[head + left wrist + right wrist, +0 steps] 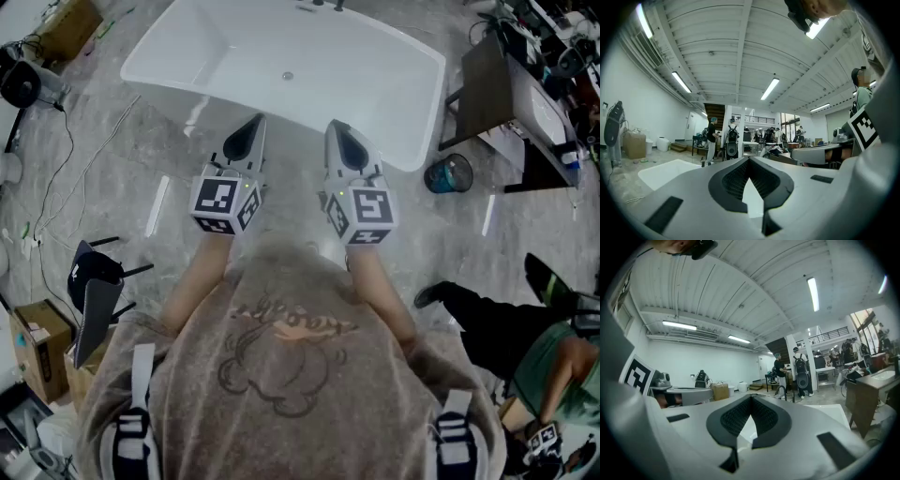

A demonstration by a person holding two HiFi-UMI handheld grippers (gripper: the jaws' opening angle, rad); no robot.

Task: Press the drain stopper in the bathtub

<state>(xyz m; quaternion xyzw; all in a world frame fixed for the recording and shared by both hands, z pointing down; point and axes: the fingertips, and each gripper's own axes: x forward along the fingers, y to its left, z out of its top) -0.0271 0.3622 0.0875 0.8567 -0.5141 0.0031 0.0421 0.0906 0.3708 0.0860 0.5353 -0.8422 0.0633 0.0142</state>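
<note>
Your left gripper's (749,159) black ribbed pads meet at the tips with nothing between them, and your right gripper (750,397) is closed and empty in the same way. Both point forward, side by side, over the near rim of the white oval freestanding bathtub (394,75), touching nothing. The small round metal drain stopper (288,76) sits on the tub floor, in the middle, beyond both jaw tips. A round blue bucket (448,173) stands on the grey floor just beside the tub's right end.
</note>
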